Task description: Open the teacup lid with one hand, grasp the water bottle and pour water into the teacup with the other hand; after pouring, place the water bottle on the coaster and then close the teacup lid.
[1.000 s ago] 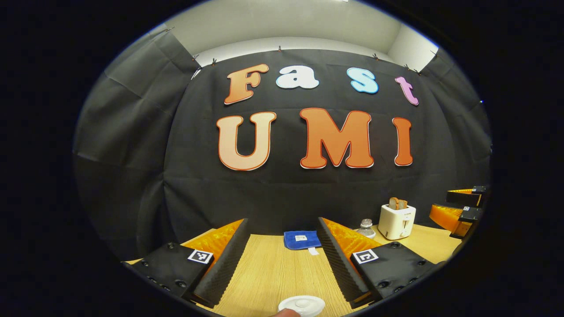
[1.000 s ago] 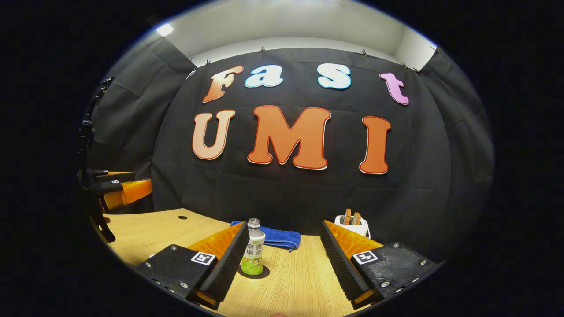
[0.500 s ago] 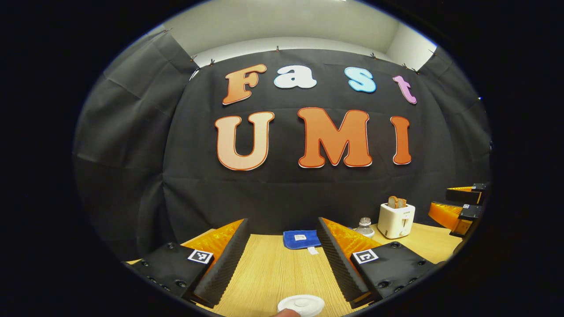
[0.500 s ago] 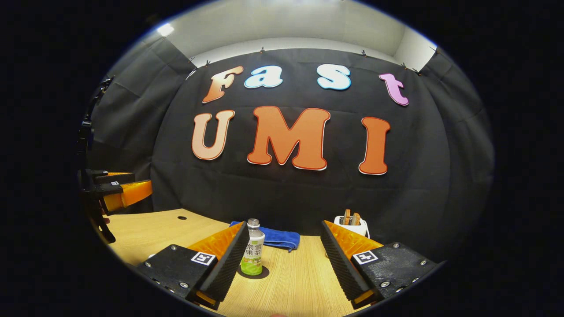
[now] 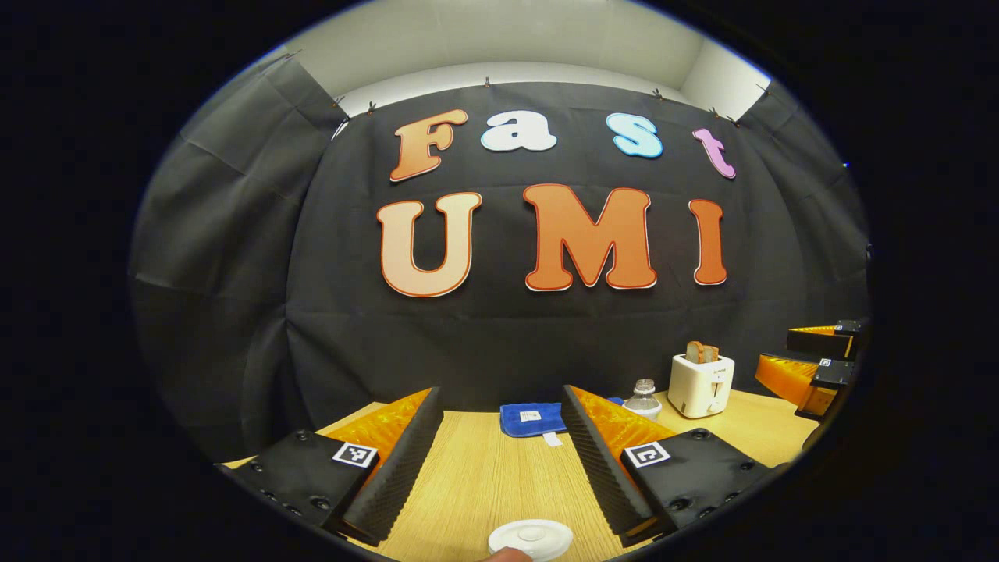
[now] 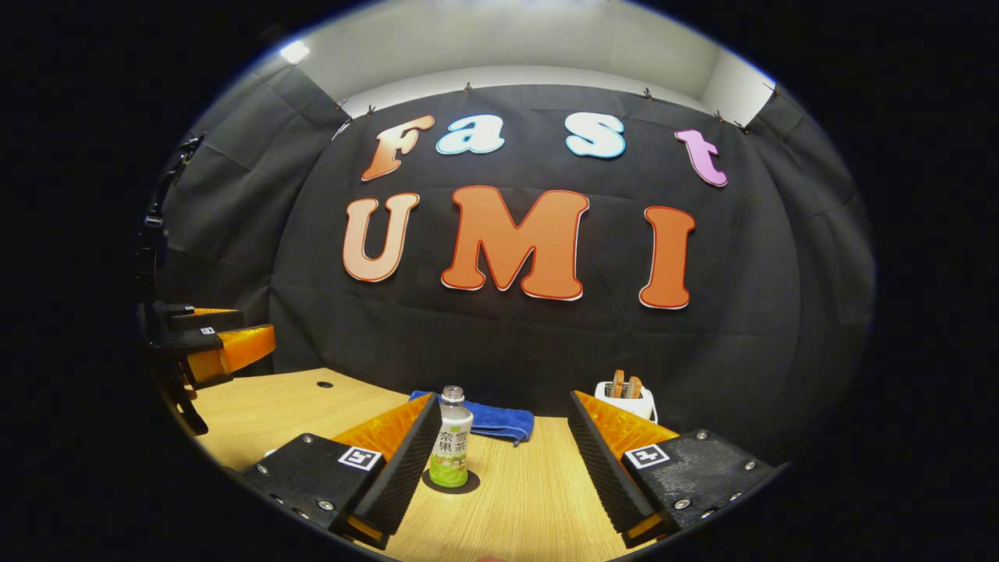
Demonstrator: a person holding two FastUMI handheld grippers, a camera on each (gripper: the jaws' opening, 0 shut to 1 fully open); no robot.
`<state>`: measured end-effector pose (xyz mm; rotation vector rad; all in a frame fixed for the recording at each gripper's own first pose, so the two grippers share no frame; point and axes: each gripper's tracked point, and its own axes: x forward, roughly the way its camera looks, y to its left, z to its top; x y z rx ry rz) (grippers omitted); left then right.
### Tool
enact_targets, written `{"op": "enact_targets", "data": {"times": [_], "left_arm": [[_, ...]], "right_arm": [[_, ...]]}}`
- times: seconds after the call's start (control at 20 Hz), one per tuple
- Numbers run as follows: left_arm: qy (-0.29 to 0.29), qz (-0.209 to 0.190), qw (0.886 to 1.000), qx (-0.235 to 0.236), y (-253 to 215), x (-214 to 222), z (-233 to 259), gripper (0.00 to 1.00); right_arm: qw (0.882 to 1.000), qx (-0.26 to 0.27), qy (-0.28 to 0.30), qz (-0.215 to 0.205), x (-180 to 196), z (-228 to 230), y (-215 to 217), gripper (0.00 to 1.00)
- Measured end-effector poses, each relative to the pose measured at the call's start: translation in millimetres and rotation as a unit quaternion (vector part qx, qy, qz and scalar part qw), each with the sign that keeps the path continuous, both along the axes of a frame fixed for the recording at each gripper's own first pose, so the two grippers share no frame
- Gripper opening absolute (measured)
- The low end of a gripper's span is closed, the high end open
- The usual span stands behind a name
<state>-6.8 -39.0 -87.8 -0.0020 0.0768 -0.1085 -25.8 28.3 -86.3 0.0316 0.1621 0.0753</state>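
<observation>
Your left gripper fingers spread wide, bottom centre; white teacup lid on wooden table between them, bottom edge.

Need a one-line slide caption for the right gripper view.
Open right gripper faces a bottle standing on its coaster, blue cloth and toaster behind.

The left gripper has tipped a shade, so in the left gripper view everything on the light wooden desk sits a little higher than a second ago. The white two-slot toaster with bread slices, toward the desk's right edge, has crept up and leftward. So has the folded blue cloth at the far edge. More of the clear plastic water bottle clears the finger in front of it. The round white teacup lid at the near edge has slid slightly left. In the right gripper view the left gripper has sunk a touch lower over the desk's left edge.
</observation>
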Motion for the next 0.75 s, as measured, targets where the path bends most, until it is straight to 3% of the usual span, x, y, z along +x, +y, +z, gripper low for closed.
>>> {"op": "enact_targets", "data": {"times": [0.75], "left_arm": [[0.004, 0.018, 1.000, -0.004, 7, 2, -1, 0.98]], "right_arm": [[1.000, 0.001, -0.009, 0.006, 4, 14, 2, 1.00]]}}
